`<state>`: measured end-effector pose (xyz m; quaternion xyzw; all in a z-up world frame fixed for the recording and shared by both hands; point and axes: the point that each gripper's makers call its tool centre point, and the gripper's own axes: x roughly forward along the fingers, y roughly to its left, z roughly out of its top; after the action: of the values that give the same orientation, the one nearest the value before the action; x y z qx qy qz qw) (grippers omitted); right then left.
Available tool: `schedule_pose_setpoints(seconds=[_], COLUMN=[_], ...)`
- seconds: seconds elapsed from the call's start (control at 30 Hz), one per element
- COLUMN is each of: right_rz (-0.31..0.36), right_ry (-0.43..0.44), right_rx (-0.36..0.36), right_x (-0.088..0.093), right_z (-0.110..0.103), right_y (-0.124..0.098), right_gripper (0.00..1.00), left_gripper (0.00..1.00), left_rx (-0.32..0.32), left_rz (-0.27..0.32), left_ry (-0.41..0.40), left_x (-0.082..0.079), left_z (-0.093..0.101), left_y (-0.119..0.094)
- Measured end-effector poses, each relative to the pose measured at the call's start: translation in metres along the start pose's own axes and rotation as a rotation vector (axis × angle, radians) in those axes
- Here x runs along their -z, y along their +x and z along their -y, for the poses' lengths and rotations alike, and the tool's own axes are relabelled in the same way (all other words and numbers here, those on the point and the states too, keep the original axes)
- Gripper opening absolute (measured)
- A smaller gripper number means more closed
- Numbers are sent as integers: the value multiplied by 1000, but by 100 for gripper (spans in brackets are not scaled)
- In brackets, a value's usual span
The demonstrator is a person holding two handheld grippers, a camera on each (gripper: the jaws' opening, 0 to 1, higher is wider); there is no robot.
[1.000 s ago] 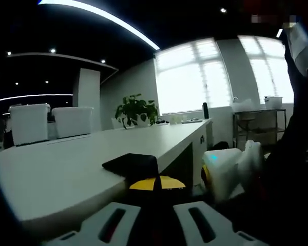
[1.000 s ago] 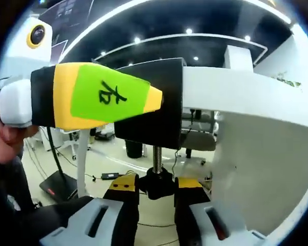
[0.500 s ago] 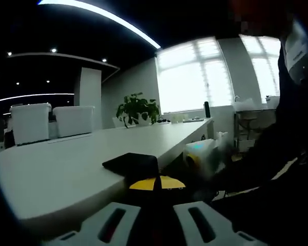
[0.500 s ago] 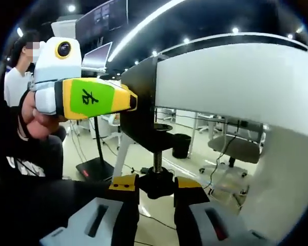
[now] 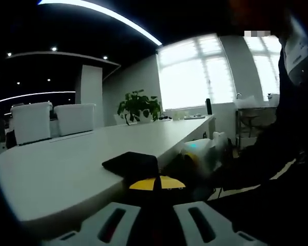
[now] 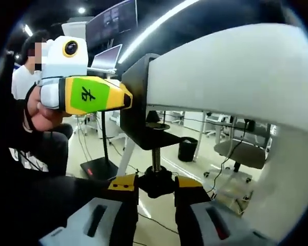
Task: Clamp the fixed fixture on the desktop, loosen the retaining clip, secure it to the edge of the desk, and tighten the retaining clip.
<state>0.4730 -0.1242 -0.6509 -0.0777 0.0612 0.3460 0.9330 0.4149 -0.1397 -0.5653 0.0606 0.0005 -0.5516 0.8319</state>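
The black clamp fixture (image 6: 136, 110) grips the edge of the white desk (image 6: 231, 72), its screw hanging below the desktop. My right gripper (image 6: 156, 183) is shut on the black screw knob (image 6: 156, 179), a yellow pad on each side. My left gripper (image 6: 127, 97), yellow with a green label, holds the fixture's upper back from the left. In the left gripper view the fixture's top plate (image 5: 131, 164) lies flat on the desk (image 5: 66, 164), just ahead of my left gripper (image 5: 156, 183). The right gripper (image 5: 203, 154) shows blurred below the desk edge.
A potted plant (image 5: 137, 106) and white chair backs (image 5: 54, 122) stand beyond the desk's far side, with bright windows behind. Under the desk are a dark bin (image 6: 187, 148), an office chair (image 6: 236, 151) and desk legs. A person's dark sleeve (image 5: 277, 154) is at the right.
The right view has swung, so the desk edge and left gripper sit differently in it. In the left view the right gripper has come in closer under the desk edge. The fixture stays put.
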Motion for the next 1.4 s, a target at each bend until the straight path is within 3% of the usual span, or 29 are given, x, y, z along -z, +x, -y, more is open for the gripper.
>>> schedule_pose_setpoints(seconds=[0.07, 0.2, 0.3, 0.37, 0.4, 0.5, 0.63, 0.8, 0.87, 1.13, 1.2, 1.23, 1.4], right_rz=[40, 28, 58, 22, 30, 22, 15, -5, -13, -10, -7, -7, 1], right_ry=[69, 116, 130, 143, 175, 206, 233, 216, 202, 127, 65, 98, 47], right_rx=[94, 329, 439, 510, 535, 556, 605, 598, 562, 221, 148, 91, -32], right_x=[-6, -2, -4, 2, 3, 4, 1, 2, 2, 0, 0, 1, -1], right_z=[1, 9, 6, 5, 6, 7, 12, 12, 9, 0, 0, -2, -5], right_y=[-7, -19, -20, -21, -21, -13, -7, -5, -3, 2, 4, 6, 7], right_gripper=[29, 37, 44, 48, 48, 47, 27, 24, 24, 23, 23, 23, 23], left_gripper=[2, 2, 2, 2, 2, 2, 2, 2, 2, 2, 2, 2, 2], left_rx=[1, 4, 10, 22, 26, 29, 37, 44, 41, 49, 50, 52, 53], left_rz=[1, 9, 9, 9, 11, 10, 18, 30, 29, 29, 33, 35, 27], left_ry=[-9, -44, -39, -1, 28, 18, 9, -3, -13, -5, -11, -20, -19], left_x=[1, 2, 2, 2, 2, 3, 4, 3, 3, 4, 4, 4, 4], left_z=[0, 0, 1, 2, 3, 3, 5, 5, 5, 4, 4, 4, 4], left_y=[0, 0, 1, 1, 2, 2, 3, 3, 3, 4, 5, 5, 6])
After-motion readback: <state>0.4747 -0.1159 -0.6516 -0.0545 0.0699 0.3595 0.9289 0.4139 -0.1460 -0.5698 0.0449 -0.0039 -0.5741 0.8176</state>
